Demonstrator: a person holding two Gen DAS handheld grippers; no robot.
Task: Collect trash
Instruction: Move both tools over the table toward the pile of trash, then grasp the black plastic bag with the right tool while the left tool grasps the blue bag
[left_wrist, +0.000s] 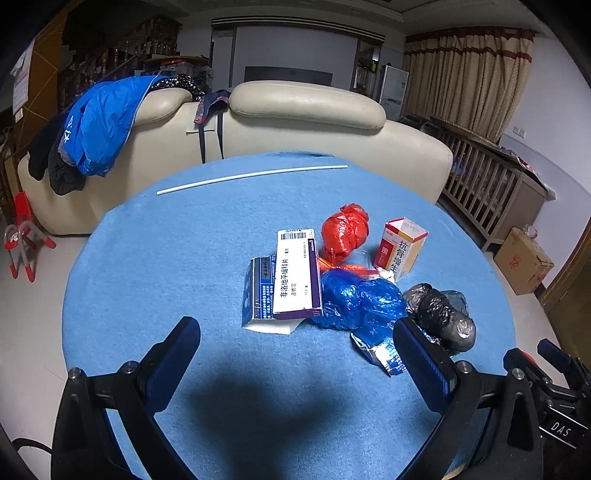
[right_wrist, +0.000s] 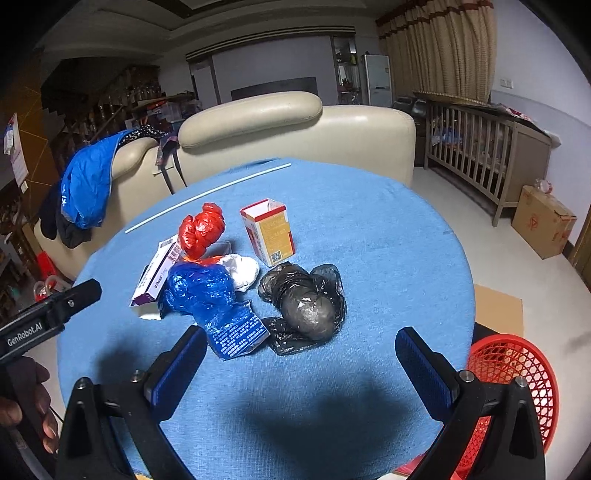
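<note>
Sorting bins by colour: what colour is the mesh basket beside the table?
Red; the basket shows best in the right wrist view.

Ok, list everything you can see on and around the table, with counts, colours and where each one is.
Crumpled red plastic bag: one, pile's far side.
Crumpled blue plastic bag: one, pile's centre.
Crumpled black plastic bag: one, pile's right.
White-and-purple medicine box: one, pile's left.
Open yellow-and-red carton: one, upright, behind the black bag.
Thin white stick: one, table's far side.
Red mesh basket: one, floor, right.
Left gripper: open, empty.
Right gripper: open, empty.
</note>
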